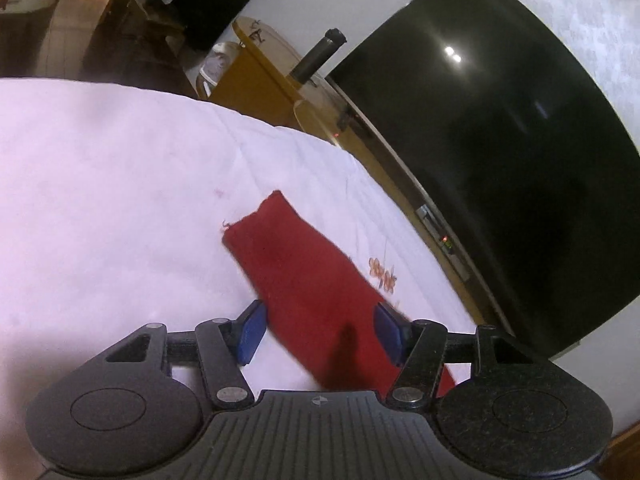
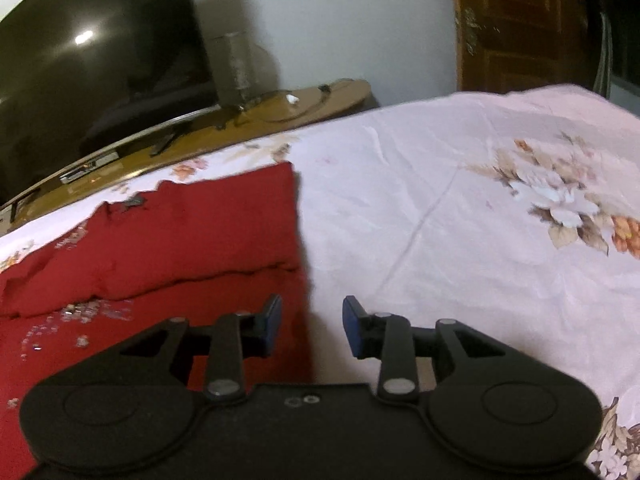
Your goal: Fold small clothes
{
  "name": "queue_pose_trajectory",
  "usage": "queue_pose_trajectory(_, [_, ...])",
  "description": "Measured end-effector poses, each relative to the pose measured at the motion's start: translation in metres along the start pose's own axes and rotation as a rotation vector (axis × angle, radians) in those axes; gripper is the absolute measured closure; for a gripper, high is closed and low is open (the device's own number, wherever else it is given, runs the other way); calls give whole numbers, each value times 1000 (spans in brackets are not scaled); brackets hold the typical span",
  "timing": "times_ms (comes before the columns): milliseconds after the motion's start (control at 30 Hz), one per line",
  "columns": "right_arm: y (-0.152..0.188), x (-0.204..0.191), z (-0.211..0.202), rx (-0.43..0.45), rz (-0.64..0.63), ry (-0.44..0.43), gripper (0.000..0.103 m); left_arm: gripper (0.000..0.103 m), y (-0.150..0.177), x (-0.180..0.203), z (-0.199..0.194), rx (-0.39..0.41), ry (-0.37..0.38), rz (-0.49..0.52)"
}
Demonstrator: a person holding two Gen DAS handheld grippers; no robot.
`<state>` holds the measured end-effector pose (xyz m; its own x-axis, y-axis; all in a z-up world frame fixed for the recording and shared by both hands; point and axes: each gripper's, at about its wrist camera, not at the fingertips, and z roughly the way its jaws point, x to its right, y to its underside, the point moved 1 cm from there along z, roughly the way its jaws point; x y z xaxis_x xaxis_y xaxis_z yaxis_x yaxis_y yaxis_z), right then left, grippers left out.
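Observation:
A red garment (image 1: 304,276) lies on the white floral bedsheet (image 1: 100,200). In the left wrist view it runs as a long strip from the middle of the bed down between the blue pads. My left gripper (image 1: 320,330) is open, just above the cloth, with nothing between the pads gripped. In the right wrist view the red garment (image 2: 172,240) lies folded over itself, with small shiny decorations on the lower layer. My right gripper (image 2: 310,326) is open and hovers over the garment's right edge, its left pad over the red cloth and its right pad over the bedsheet (image 2: 440,200).
A large dark television (image 1: 500,160) stands on a wooden cabinet (image 1: 260,80) right beyond the bed's edge; both also show in the right wrist view (image 2: 100,60). A wooden door (image 2: 520,24) is at the back right. The bedsheet stretches to the right with flower prints (image 2: 560,200).

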<state>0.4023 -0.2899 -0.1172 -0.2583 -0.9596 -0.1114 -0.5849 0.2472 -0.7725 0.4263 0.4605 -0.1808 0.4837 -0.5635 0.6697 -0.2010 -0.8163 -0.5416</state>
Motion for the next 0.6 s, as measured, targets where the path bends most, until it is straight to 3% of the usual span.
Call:
queue_pose_trajectory(167, [-8,-17,-20,36,-14,-8,68,44,-4,-4,6,-6,25,-20])
queue_pose_trajectory(233, [-9,-19,-26,45,-19,-6,67,55,-3,-4,8,-10,23,-24])
queue_pose_trajectory(267, [-9,-20,-30,47,-20,-3,67,69,-5,-7,10,-13,17,-32])
queue_pose_trajectory(300, [-9,-19,-32,48,-20,0,67,92,-5,-13,13,-17,6,-49])
queue_pose_trajectory(333, [-10,-19,-34,49,-19,4,67,96,-5,-20,14,-25,-9,-66])
queue_pose_trajectory(400, [-10,-17,-37,47,-11,12,67,96,-4,-30,13,-24,42,-88])
queue_pose_trajectory(467, [-10,-15,-40,47,1,18,67,98,-2,-21,12,-22,15,-38])
queue_pose_trajectory(600, [-12,-13,-43,53,14,16,66,99,-2,-11,6,8,31,-51])
